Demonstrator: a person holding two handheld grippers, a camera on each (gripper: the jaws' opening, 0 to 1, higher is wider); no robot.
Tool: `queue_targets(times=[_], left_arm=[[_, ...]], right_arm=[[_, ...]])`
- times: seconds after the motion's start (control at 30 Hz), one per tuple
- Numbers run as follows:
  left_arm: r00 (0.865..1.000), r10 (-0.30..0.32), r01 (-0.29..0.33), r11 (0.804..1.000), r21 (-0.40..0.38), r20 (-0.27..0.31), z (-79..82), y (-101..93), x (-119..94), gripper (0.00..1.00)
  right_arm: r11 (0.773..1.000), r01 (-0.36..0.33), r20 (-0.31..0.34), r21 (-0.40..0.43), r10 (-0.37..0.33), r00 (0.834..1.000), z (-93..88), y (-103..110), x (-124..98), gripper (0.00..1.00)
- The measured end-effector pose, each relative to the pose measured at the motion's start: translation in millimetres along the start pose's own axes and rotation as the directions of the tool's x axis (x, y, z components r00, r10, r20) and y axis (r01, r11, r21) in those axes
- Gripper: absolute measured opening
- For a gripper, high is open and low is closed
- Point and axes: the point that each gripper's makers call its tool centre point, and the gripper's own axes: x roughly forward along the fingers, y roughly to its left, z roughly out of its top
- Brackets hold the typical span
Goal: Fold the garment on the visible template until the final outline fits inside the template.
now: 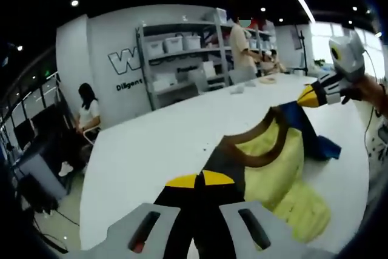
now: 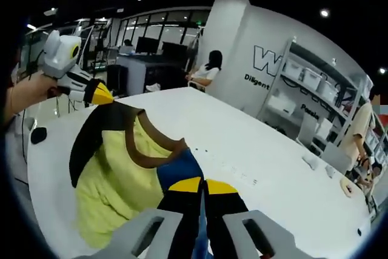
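Above the white table (image 1: pixel 151 150), in the left gripper view, the left gripper (image 1: pixel 199 181) has its yellow-tipped jaws pressed together on a dark edge of the garment (image 1: pixel 273 162), which is lifted off the surface. The garment is yellow with brown trim at the neckline and dark and blue panels; it stretches across to the right gripper (image 1: pixel 308 96), which comes in from the right and pinches the far corner, a hand (image 1: pixel 361 89) behind it. Beyond the table stand grey shelves (image 1: pixel 182 53) with storage boxes, a person (image 1: pixel 242 50) standing near them and another person (image 1: pixel 88 113) seated at the left.

In the right gripper view, the right gripper (image 2: pixel 200 185) is closed on the blue and dark part of the garment (image 2: pixel 115 174), close to the camera. The yellow body hangs and spreads toward the left gripper (image 2: pixel 100 95), held by a hand (image 2: pixel 27 95) and clamped on the dark shoulder edge. Whether any part of the cloth touches the table (image 2: pixel 254 150) is hard to judge here. A seated person (image 2: pixel 206 71) and shelves (image 2: pixel 309 89) lie behind.
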Motion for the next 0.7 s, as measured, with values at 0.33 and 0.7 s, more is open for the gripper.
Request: queue_targets(times=[0.33, 0.7], left_arm=[[0.998, 0.062, -0.063, 0.991, -0.121, -0.015, -13.6, 33.5, 43, 0.0], [0.99, 0.053, -0.063, 0.995, -0.071, -0.132, -51.3, 45.0, 100, 0.0]], right_arm=[[1.0, 0.001, -0.036, -0.013, -0.001, 0.999, 2.6, -9, 46, 0.0], [0.999, -0.028, -0.146, 0.044, 0.034, 0.989, -34.8, -21, 118, 0.0]])
